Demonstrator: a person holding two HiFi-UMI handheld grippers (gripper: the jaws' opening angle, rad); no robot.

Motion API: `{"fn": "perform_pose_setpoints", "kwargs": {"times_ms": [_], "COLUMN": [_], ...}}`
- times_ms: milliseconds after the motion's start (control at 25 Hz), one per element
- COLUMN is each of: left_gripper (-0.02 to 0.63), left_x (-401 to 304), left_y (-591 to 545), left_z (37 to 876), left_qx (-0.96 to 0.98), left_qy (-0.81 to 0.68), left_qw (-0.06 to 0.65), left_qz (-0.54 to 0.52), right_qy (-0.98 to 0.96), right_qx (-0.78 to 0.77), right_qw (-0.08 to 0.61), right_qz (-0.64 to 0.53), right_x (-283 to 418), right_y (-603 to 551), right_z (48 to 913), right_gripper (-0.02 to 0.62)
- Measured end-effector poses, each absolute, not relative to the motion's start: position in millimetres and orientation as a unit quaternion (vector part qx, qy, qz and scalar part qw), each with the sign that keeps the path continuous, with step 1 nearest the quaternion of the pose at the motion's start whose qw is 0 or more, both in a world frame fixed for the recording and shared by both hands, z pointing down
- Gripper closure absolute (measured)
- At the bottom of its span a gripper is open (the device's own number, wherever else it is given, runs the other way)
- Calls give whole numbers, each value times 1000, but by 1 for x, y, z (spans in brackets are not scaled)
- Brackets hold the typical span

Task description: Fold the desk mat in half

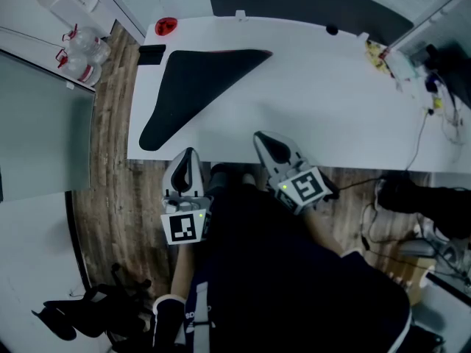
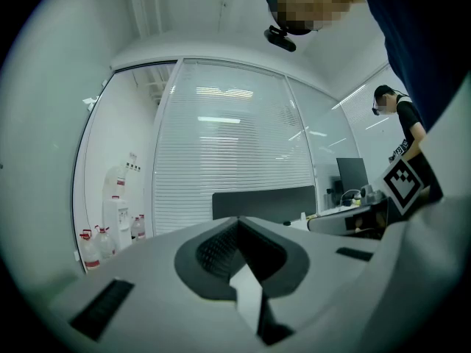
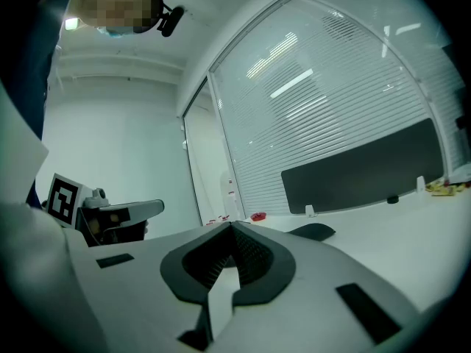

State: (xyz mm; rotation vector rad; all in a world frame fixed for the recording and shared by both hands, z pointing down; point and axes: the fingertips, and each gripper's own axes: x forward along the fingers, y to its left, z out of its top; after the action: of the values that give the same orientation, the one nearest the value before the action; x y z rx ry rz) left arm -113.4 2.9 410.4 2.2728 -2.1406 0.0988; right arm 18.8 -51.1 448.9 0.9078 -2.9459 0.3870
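Well, head view, mat: the black soft desk mat point(image 1: 193, 87) lies on the left part of the white counter point(image 1: 316, 101). It shows as a wedge, broad at the far side and tapering to a tip at the near left edge. Its long axis slants from near left to far right. Whether it is already doubled over I cannot tell.
Head view, left claw: the left claw point(image 1: 190, 153) sits at the counter's near edge, just short of the mat's near tip. It is not touching the mat.
Head view, right claw: the right claw point(image 1: 261, 137) reaches over the near edge, right of the mat and apart from it.
Left gripper view, claw: the left claw point(image 2: 237, 219) has its jaws together with nothing between them. The mat is out of sight here.
Right gripper view, claw: the right claw point(image 3: 229, 225) has its jaws closed on nothing. The mat point(image 3: 313, 232) shows ahead, slightly right of the tips.
Coming move, my guess: the left hand is nearer the near tip and the right nearer the far point. Both would have to open first.
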Motion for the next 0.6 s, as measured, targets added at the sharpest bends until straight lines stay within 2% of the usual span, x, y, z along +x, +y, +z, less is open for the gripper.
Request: {"fn": "perform_pose_setpoints", "kwargs": {"times_ms": [600], "left_gripper": [604], "left_x": [-114], "left_y": [6], "left_z": [410], "left_qx": [728], "left_qy": [-685], "left_qw": [10], "left_qz": [31], "right_qy": [-945], "right_qx": [301], "right_qw": [15], "right_qz": [127], "right_x": [22], "right_y": [-49], "right_z": [450], "right_gripper": [594]}}
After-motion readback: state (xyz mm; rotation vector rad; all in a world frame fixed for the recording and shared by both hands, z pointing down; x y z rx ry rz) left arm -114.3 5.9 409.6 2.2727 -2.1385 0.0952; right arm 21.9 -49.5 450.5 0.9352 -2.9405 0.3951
